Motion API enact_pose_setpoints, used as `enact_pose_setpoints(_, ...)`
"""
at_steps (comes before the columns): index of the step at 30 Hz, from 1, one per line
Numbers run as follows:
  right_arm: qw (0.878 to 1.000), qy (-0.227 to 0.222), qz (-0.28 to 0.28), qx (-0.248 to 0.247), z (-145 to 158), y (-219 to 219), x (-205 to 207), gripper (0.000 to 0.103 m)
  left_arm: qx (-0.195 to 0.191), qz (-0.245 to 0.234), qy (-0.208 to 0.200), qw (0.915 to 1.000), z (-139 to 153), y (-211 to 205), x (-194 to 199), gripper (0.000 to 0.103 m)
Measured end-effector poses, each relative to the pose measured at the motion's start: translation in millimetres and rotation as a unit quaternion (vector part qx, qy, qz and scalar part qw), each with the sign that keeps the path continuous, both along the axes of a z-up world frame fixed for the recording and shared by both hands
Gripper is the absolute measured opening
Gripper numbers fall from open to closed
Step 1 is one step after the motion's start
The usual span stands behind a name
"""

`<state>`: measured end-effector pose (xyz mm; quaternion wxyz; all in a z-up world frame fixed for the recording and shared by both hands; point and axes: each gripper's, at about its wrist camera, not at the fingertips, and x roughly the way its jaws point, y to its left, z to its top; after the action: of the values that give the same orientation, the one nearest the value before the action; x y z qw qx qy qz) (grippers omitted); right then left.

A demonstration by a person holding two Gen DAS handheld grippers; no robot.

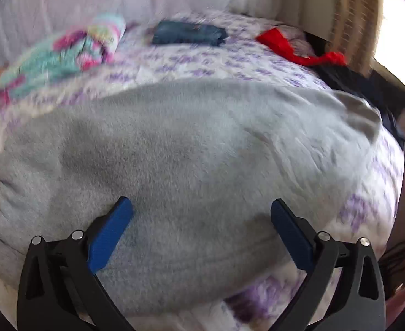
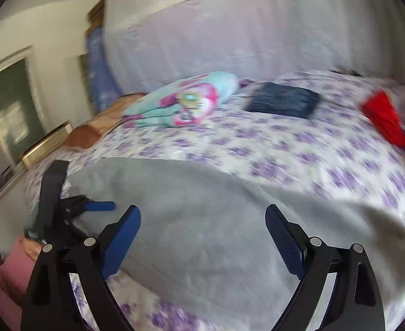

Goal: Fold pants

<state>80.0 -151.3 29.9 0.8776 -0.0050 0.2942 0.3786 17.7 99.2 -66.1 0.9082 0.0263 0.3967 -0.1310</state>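
Grey fleece pants (image 1: 191, 149) lie spread across the bed, filling the middle of the left wrist view; they also show in the right wrist view (image 2: 208, 220). My left gripper (image 1: 201, 207) is open and empty just above the near part of the pants; it also shows from the side in the right wrist view (image 2: 97, 206), over the pants' left end. My right gripper (image 2: 202, 215) is open and empty above the near edge of the pants. Both views are blurred.
The bed (image 2: 285, 154) has a white cover with purple flowers. At its back lie a teal and pink folded blanket (image 2: 186, 102), folded dark blue jeans (image 2: 282, 100) and a red garment (image 2: 387, 121). Dark clothes (image 1: 362, 85) lie at the right edge.
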Motion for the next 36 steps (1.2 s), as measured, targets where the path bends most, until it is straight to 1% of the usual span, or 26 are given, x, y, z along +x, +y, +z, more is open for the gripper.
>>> enact_pose_setpoints(2, 0.999, 0.007, 0.042, -0.016, 5, 30, 27, 0.092, -0.008, -0.023, -0.005, 0.9997, 1, 2, -10, 0.098)
enact_pose_setpoints(3, 0.998, 0.009, 0.055, -0.028, 4, 44, 41, 0.092, -0.018, -0.029, -0.007, 0.9994, -1, 6, -13, 0.098)
enact_pose_setpoints(4, 0.997, 0.012, 0.066, -0.044, 2, 59, 56, 0.092, -0.031, -0.032, -0.007, 0.999, 0, 9, -15, 0.098)
enact_pose_setpoints(6, 0.992, 0.032, 0.081, -0.093, -9, 90, 92, 0.092, -0.057, -0.036, -0.007, 0.9977, 1, 17, -14, 0.098)
enact_pose_setpoints(8, 0.984, 0.071, 0.094, -0.133, -25, 110, 125, 0.092, -0.079, -0.041, -0.006, 0.996, 1, 22, -13, 0.098)
enact_pose_setpoints(10, 0.971, 0.132, 0.119, -0.158, -43, 119, 144, 0.088, -0.091, -0.045, -0.006, 0.9949, 0, 25, -13, 0.098)
enact_pose_setpoints(11, 0.964, 0.161, 0.139, -0.16, -49, 121, 146, 0.084, -0.095, -0.047, -0.005, 0.9943, 0, 26, -13, 0.098)
enact_pose_setpoints(12, 0.956, 0.187, 0.164, -0.158, -53, 123, 145, 0.082, -0.097, -0.049, -0.004, 0.994, 0, 25, -12, 0.098)
enact_pose_setpoints(13, 0.949, 0.203, 0.184, -0.156, -52, 124, 143, 0.082, -0.098, -0.051, -0.004, 0.9939, 0, 25, -11, 0.098)
enact_pose_setpoints(15, 0.936, 0.221, 0.232, -0.145, -46, 125, 133, 0.082, -0.104, -0.054, -0.002, 0.9931, 0, 27, -10, 0.098)
enact_pose_setpoints(17, 0.924, 0.232, 0.274, -0.129, -40, 123, 123, 0.083, -0.115, -0.057, -0.001, 0.9917, 0, 29, -9, 0.098)
enact_pose_setpoints(19, 0.917, 0.231, 0.3, -0.128, -40, 124, 118, 0.083, -0.127, -0.06, 0.001, 0.99, 0, 32, -7, 0.098)
enact_pose_setpoints(20, 0.915, 0.228, 0.308, -0.131, -42, 124, 116, 0.083, -0.132, -0.062, 0.002, 0.9893, 0, 33, -7, 0.098)
enact_pose_setpoints(22, 0.915, 0.226, 0.303, -0.142, -48, 127, 119, 0.084, -0.141, -0.063, 0.003, 0.988, 0, 34, -7, 0.098)
enact_pose_setpoints(24, 0.92, 0.222, 0.277, -0.164, -57, 132, 131, 0.084, -0.142, -0.063, 0.002, 0.9878, 0, 34, -7, 0.098)
enact_pose_setpoints(26, 0.921, 0.231, 0.273, -0.155, -63, 138, 142, 0.084, -0.14, -0.063, 0.002, 0.9881, 0, 32, -9, 0.098)
enact_pose_setpoints(28, 0.909, 0.261, 0.304, -0.117, -63, 142, 144, 0.084, -0.141, -0.063, 0.002, 0.988, 0, 32, -9, 0.098)
enact_pose_setpoints(29, 0.896, 0.277, 0.335, -0.096, -62, 145, 143, 0.086, -0.14, -0.063, 0.002, 0.9881, 0, 33, -8, 0.098)
enact_pose_setpoints(30, 0.885, 0.279, 0.361, -0.089, -61, 149, 141, 0.091, -0.14, -0.063, 0.002, 0.9882, 0, 33, -8, 0.098)
enact_pose_setpoints(32, 0.884, 0.273, 0.368, -0.086, -65, 155, 144, 0.091, -0.14, -0.063, 0.002, 0.9881, 0, 33, -8, 0.098)
enact_pose_setpoints(34, 0.884, 0.297, 0.356, -0.059, -73, 158, 155, 0.091, -0.141, -0.064, 0.003, 0.988, 0, 33, -8, 0.098)
enact_pose_setpoints(35, 0.888, 0.304, 0.344, -0.035, -75, 158, 164, 0.091, -0.141, -0.064, 0.003, 0.988, 0, 33, -8, 0.098)
enact_pose_setpoints(36, 0.896, 0.298, 0.329, -0.021, -74, 156, 170, 0.091, -0.14, -0.064, 0.003, 0.9881, 0, 33, -8, 0.099)
